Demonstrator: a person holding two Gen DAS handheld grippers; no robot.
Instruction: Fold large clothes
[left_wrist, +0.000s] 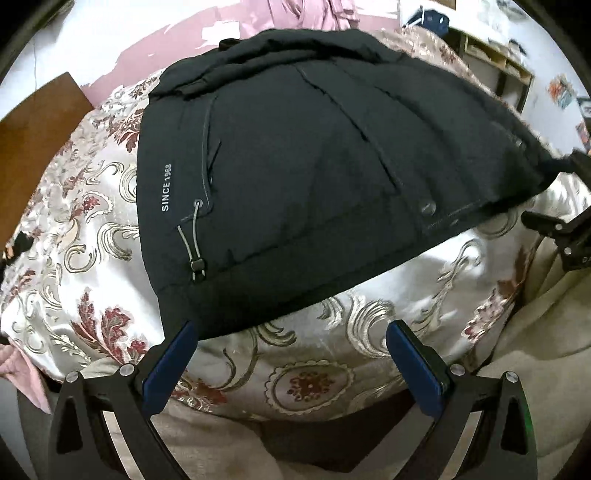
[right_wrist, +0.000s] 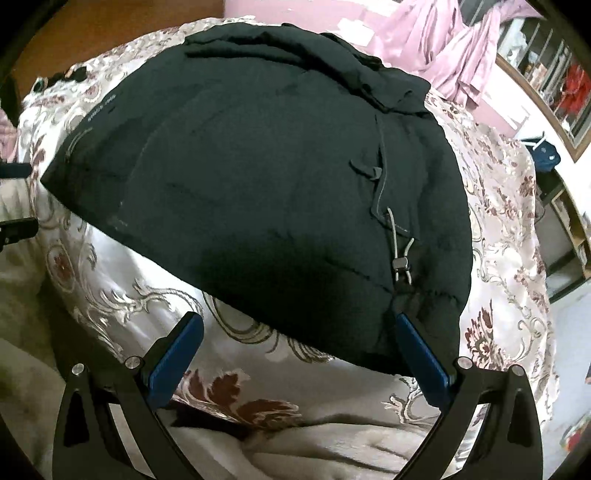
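A bed under a shiny floral bedspread (left_wrist: 92, 229) fills the room — pink curtains (right_wrist: 443, 44) behind, wooden shelves (left_wrist: 495, 62) alongside.

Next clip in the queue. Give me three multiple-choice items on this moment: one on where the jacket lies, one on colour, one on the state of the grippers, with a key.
1. Where does the jacket lie?
A. On a bare wooden floor
B. On a floral bedspread
C. On a hanger

2. What colour are the pads on the gripper fingers?
A. Blue
B. Red
C. Yellow

3. How do the left gripper and right gripper stand?
A. Both shut on the jacket
B. One open, one shut
C. Both open, holding nothing

Key:
1 B: the patterned cloth shows all round the jacket in both views.
2 A: blue strips line the inner faces of the black fingers.
3 C: in each wrist view the fingers stand wide apart at the jacket's near hem, with only bedspread between them.
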